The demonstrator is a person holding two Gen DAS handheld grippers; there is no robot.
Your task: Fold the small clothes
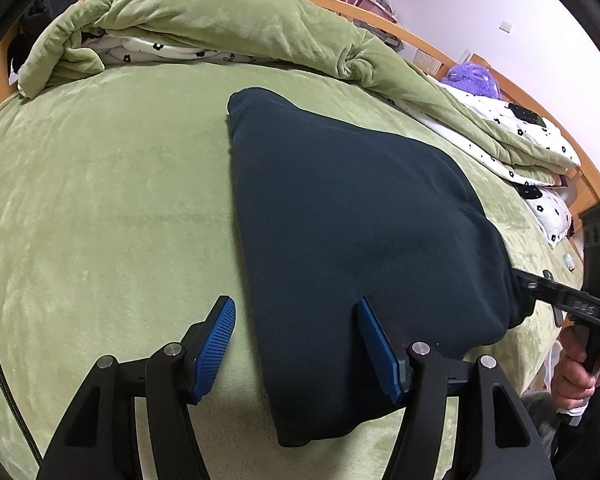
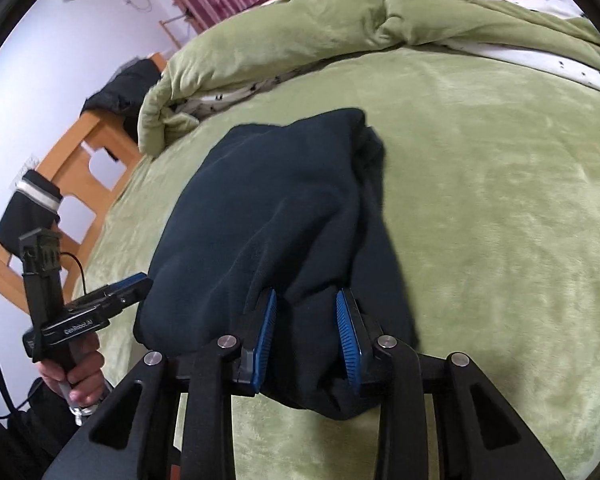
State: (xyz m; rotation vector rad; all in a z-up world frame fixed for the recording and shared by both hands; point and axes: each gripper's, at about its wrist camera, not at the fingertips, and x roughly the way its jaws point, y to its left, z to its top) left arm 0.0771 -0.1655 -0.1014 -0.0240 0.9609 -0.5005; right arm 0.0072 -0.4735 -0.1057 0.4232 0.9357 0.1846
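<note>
A dark navy garment (image 1: 352,216) lies folded into a long bundle on the green bed cover (image 1: 100,184). My left gripper (image 1: 296,312) is open; its left pad (image 1: 216,336) is over the bed cover and its right pad (image 1: 374,344) over the garment's near edge. In the right wrist view the garment (image 2: 276,216) runs away from me. My right gripper (image 2: 306,312) is partly open, its blue pads (image 2: 266,332) straddling a fold at the garment's near end. The right gripper also shows in the left wrist view (image 1: 556,296), at the garment's right end.
A rolled green duvet (image 1: 204,16) with white flowered lining lies along the far side of the bed. A wooden bed frame (image 2: 80,152) runs behind it. A purple plush toy (image 1: 472,76) sits at the far right. The left gripper shows in the right wrist view (image 2: 112,300).
</note>
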